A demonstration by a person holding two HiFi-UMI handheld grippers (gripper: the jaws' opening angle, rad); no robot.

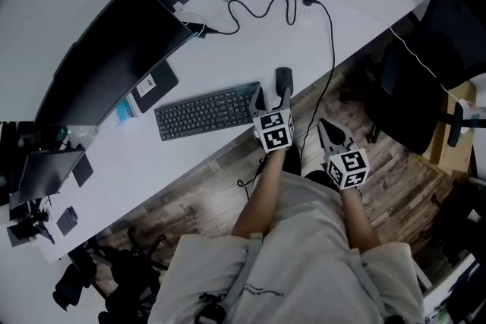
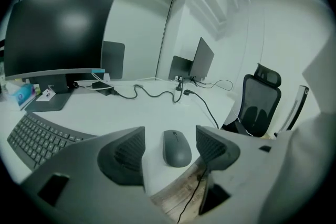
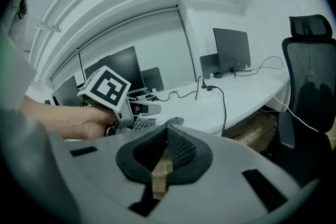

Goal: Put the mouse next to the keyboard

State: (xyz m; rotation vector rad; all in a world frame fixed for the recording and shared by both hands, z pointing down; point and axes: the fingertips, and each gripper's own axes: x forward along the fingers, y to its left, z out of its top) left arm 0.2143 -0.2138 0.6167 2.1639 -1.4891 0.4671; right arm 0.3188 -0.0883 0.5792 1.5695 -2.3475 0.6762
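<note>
A dark grey mouse lies on the white desk near its front edge, just right of the black keyboard. My left gripper hovers over the mouse's near end, open. In the left gripper view the mouse rests on the desk between the two spread jaws, with a gap on each side, and the keyboard is at the left. My right gripper is off the desk over the floor, shut and empty.
A large monitor stands behind the keyboard. Black cables run across the desk, and one hangs over the front edge beside the mouse. A black office chair stands at the right on the wooden floor.
</note>
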